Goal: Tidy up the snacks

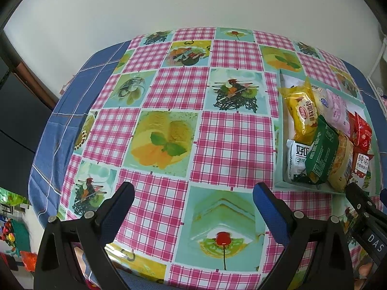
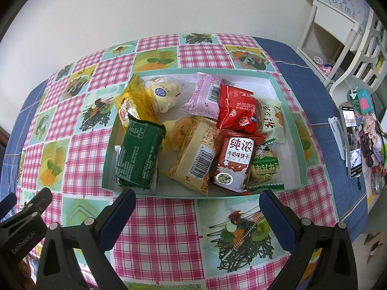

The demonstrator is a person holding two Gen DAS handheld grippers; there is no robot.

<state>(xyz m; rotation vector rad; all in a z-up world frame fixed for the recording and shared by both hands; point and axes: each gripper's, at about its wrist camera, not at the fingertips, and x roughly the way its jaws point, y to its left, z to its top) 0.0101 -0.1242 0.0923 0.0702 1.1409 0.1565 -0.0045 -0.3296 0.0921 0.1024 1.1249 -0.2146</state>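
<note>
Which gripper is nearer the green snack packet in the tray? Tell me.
Right. The right gripper hovers open just before the tray's near wall, the green snack packet ahead and slightly left. The left gripper sits open over bare tablecloth, well left of the tray.

Things around the table

A pink checked plastic tablecloth (image 2: 154, 229) with fruit pictures lies over a blue cloth (image 2: 314, 91). A white shelf (image 2: 338, 24) and a phone (image 2: 352, 142) sit nearby.
</note>
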